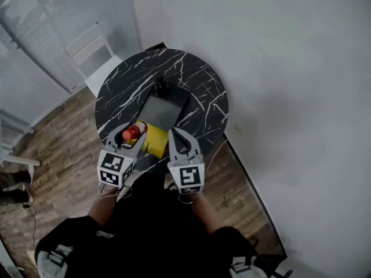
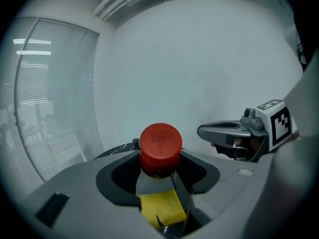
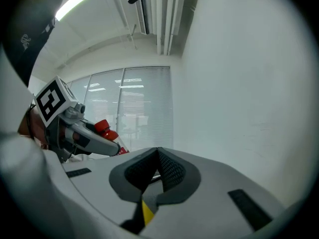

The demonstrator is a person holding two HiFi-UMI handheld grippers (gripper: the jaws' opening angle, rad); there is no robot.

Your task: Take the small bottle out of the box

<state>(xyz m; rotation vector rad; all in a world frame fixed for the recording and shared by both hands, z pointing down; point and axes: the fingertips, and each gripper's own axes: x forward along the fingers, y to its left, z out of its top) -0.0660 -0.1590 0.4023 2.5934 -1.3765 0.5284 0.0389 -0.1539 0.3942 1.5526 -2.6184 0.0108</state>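
Nearest is the person, in black, with a gripper in each hand side by side over the near edge of a round black marble table [image 1: 203, 80]. The left gripper [image 1: 128, 136] is closed on the small bottle [image 1: 135, 130], and its jaws stand fairly wide around the bottle's body. The bottle lies tilted in the grip, its red cap turned back toward the person, and it hangs clear of the table top, on the near side of the box and outside it. The right gripper [image 1: 175, 133] is just right of it and points level. Its two jaws are pressed together at the tips with nothing between them. The two grippers are close but apart. Below and between them a yellow block [image 1: 153, 141] lies on the table. The left gripper view shows it straight under the bottle, and the right gripper view shows a sliver of it through the gap under the closed jaws. Just beyond the block sits the dark open box [image 1: 160, 112], near the middle of the table, with a grey floor inside and a black part at its far end. Past the table, at the far left, a white chair [image 1: 93, 54] stands on the wooden floor [image 1: 64, 149] by a wall of windows with blinds; a plain white wall [image 1: 278, 57] fills the right side
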